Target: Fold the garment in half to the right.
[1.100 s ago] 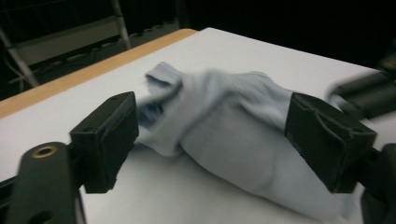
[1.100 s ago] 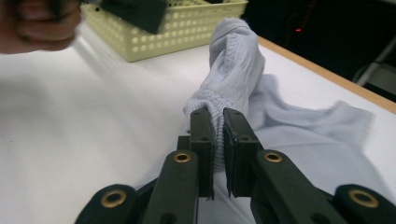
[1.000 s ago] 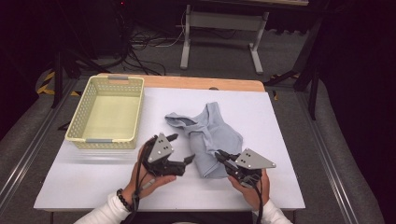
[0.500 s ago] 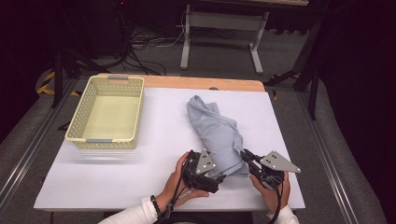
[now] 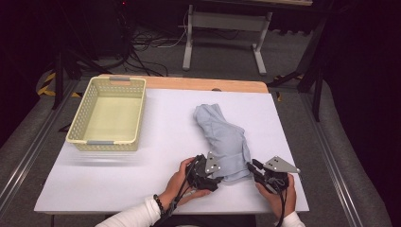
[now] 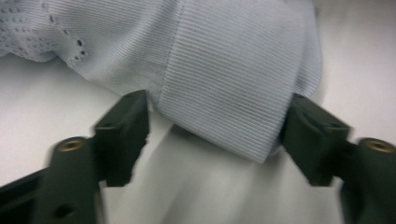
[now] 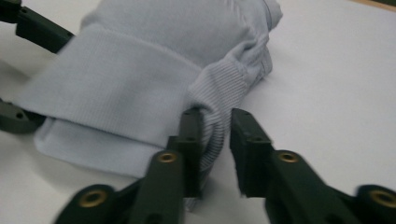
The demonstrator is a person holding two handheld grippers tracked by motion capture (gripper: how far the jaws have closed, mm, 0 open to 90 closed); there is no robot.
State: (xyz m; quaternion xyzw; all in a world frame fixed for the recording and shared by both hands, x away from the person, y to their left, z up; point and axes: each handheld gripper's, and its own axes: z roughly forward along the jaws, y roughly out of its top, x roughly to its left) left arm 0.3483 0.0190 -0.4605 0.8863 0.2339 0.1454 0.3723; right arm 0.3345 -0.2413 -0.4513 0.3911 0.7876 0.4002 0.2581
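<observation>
High view: pale blue garment lies bunched on my white bench, right of the cream basket, well apart. My left claw is spread wide, the ribbed hem between its jaws. My right claw stands narrowly parted at the cuff, one jaw touching fabric.

White table: basket, garment.

Bunched pale-blue garment on table
</observation>
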